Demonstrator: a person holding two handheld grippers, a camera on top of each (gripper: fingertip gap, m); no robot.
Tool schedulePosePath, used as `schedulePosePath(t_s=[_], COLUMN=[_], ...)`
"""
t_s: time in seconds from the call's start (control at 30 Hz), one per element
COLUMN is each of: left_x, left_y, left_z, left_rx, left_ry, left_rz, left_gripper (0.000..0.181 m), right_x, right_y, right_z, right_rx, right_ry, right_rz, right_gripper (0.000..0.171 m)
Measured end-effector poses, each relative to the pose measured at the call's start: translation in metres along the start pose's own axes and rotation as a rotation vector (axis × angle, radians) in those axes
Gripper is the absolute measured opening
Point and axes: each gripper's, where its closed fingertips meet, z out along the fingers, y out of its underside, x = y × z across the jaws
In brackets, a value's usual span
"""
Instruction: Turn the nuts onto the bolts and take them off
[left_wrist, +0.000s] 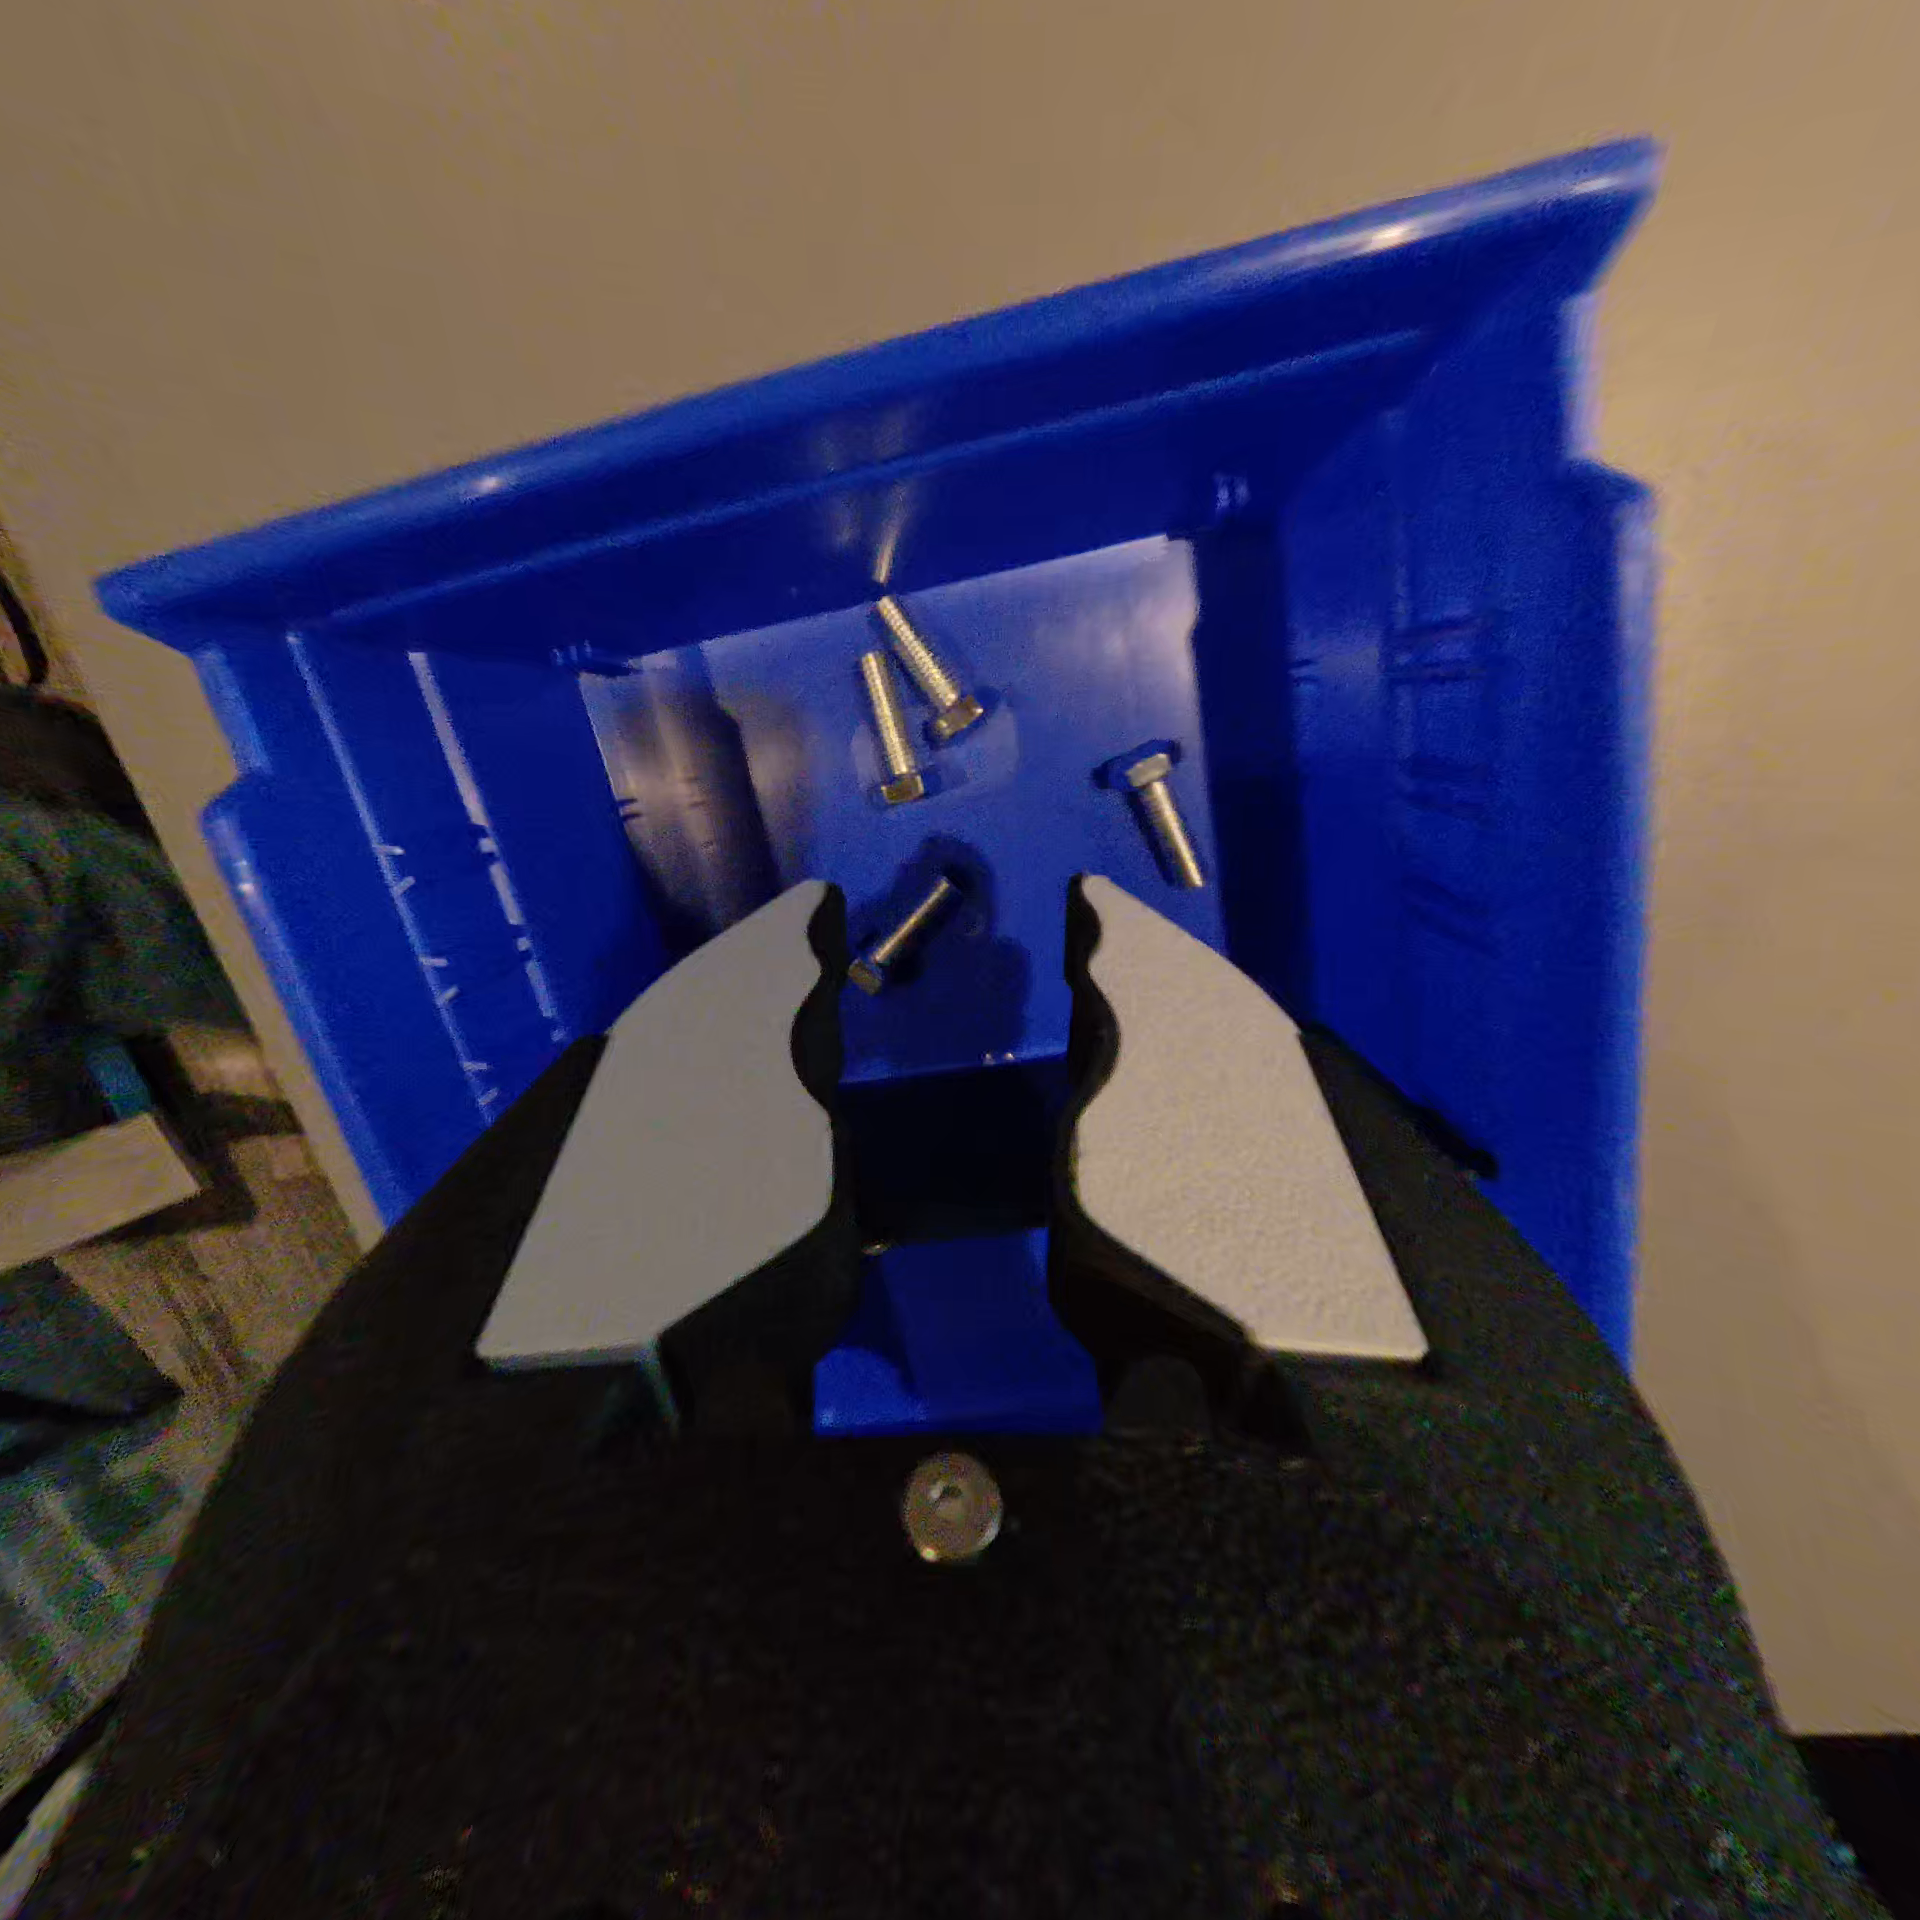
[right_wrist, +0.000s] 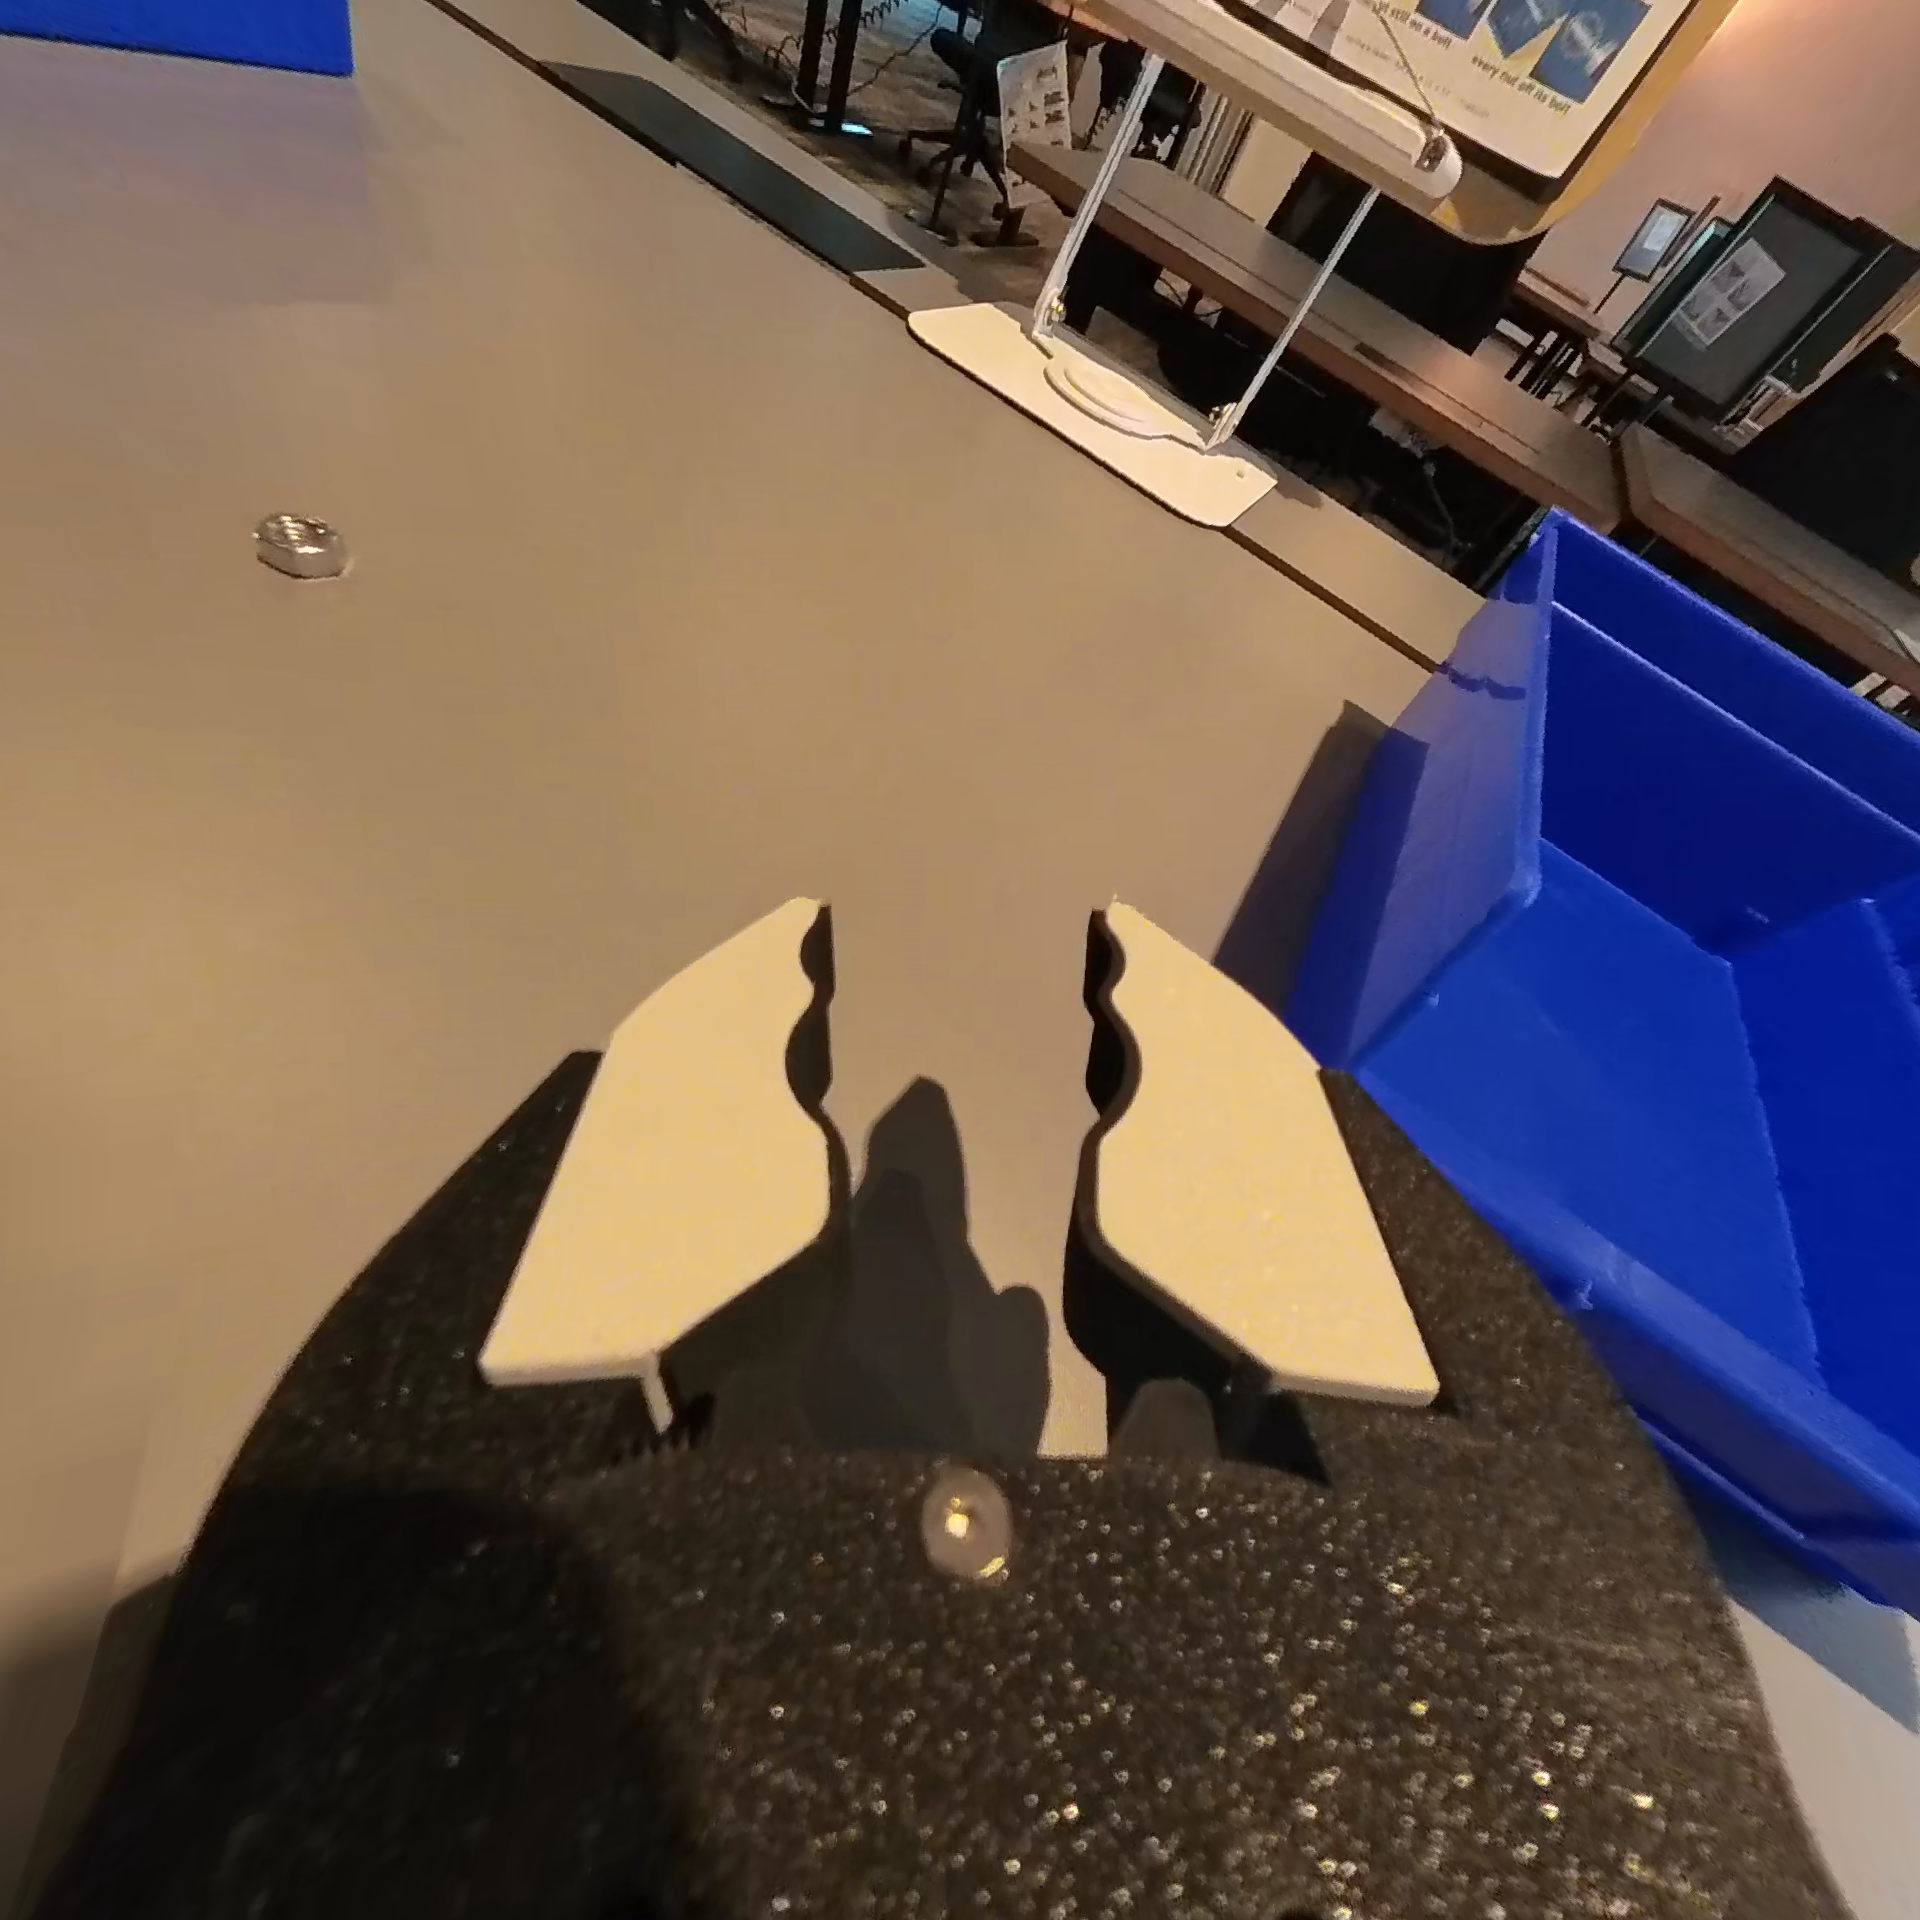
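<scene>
In the left wrist view a blue plastic bin (left_wrist: 1455, 727) holds several silver bolts on its floor. The nearest bolt (left_wrist: 902, 933) lies just ahead of my left gripper (left_wrist: 951, 899), between the tips and close to the left one. Two bolts (left_wrist: 914, 696) lie together farther in and another bolt (left_wrist: 1164, 821) lies to the right. The left gripper is open and empty above the bin. In the right wrist view a single silver nut (right_wrist: 301, 545) lies on the grey table (right_wrist: 623, 623), far ahead and left of my right gripper (right_wrist: 961, 920), which is open and empty.
A second blue bin (right_wrist: 1662, 935) stands right beside the right gripper, no parts visible inside. A white lamp base (right_wrist: 1091, 405) sits near the table's far edge. Desks, chairs and monitors stand beyond the table. Another blue object (right_wrist: 177, 31) shows at the far left.
</scene>
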Motion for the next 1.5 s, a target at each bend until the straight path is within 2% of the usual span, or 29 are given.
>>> schedulePosePath(t_s=[0.37, 0.5, 0.6, 0.67, 0.8, 0.87, 0.93, 1.0, 1.07, 1.13, 1.2, 1.27, 1.33, 1.4, 1.5], left_x=[-0.01, -0.006, -0.007, -0.005, -0.004, -0.004, 0.009, 0.052, 0.126, 0.212, 0.296, 0.369, 0.427, 0.461, 0.48], left_y=[0.001, 0.014, 0.009, 0.012, 0.0, -0.008, -0.024, -0.042, -0.045, -0.026, 0.007, 0.045, 0.078, 0.103, 0.126], left_z=[0.057, 0.077, 0.078, 0.077, 0.058, 0.034, -0.005, -0.062, -0.127, -0.178, -0.202, -0.199, -0.179, -0.141, -0.079], left_rx=[-0.142, -0.25, -0.222, -0.242, -0.142, -0.069, 0.069, 0.28, 0.472, 0.583, 0.617, 0.589, 0.555, 0.46, 0.31], left_ry=[0.015, 0.028, 0.027, 0.034, 0.03, 0.015, 0.047, 0.161, 0.337, 0.474, 0.574, 0.668, 0.778, 0.846, 0.853], left_rz=[-0.038, -0.032, -0.039, -0.01, -0.014, -0.007, 0.01, 0.085, 0.211, 0.398, 0.586, 0.745, 0.832, 0.878, 0.884], left_gripper=[0.031, 0.025, 0.018, 0.017, 0.017, 0.016, 0.016, 0.015, 0.015, 0.015, 0.016, 0.016, 0.016, 0.016, 0.016], right_x=[-0.002, -0.002, -0.003, -0.003, -0.002, -0.002, -0.002, -0.002, -0.002, -0.003, -0.003, -0.005, -0.009, -0.014, -0.026], right_y=[0.002, 0.001, 0.001, 0.0, 0.0, 0.0, 0.0, 0.0, -0.001, -0.001, -0.003, -0.005, -0.007, -0.009, -0.007], right_z=[0.002, 0.001, 0.001, 0.0, -0.001, 0.0, 0.0, -0.001, 0.0, 0.0, -0.002, -0.004, -0.007, -0.009, -0.008], right_rx=[-0.014, -0.011, -0.004, 0.001, 0.007, 0.006, 0.006, 0.008, 0.009, 0.012, 0.027, 0.049, 0.071, 0.084, 0.073], right_ry=[-0.017, -0.022, -0.025, -0.028, -0.033, -0.037, -0.038, -0.037, -0.04, -0.047, -0.055, -0.075, -0.102, -0.123, -0.171], right_rz=[-0.002, -0.003, -0.005, -0.002, 0.007, 0.009, 0.012, 0.012, 0.013, 0.018, 0.025, 0.025, 0.009, -0.017, -0.087], right_gripper=[0.046, 0.047, 0.046, 0.046, 0.046, 0.047, 0.047, 0.047, 0.047, 0.046, 0.046, 0.046, 0.046, 0.046, 0.045])
